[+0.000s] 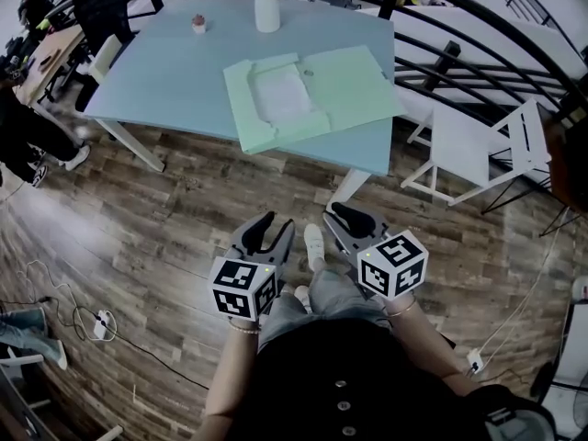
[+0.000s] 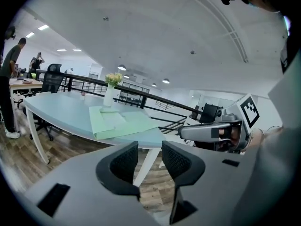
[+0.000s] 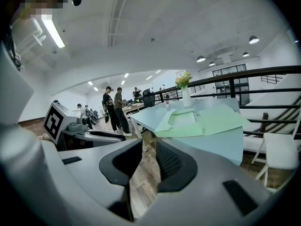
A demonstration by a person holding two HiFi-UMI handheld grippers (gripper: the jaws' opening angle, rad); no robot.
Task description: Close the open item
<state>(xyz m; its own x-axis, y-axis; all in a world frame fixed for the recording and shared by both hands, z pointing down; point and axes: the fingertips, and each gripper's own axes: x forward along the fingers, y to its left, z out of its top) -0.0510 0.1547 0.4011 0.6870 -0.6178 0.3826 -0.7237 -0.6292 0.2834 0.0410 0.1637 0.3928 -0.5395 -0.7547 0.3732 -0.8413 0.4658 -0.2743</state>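
Head view | pale green cardboard folder box (image 1: 308, 95) lies open on light blue table (image 1: 165, 81), well ahead | left gripper (image 1: 271, 231), right gripper (image 1: 347, 217): jaws parted, empty | suggest: close in, lift wide lid panel by outer edge, fold over tray, press flat

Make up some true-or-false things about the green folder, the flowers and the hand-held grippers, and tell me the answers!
1. The green folder lies open on the table. True.
2. The left hand-held gripper holds the folder. False: its jaws are apart and empty, away from the table.
3. A white vase with flowers stands on the table. True.
4. The right hand-held gripper grips the vase. False: nothing is between its jaws.
5. The white chair sits on the table. False: it stands on the floor beside it.
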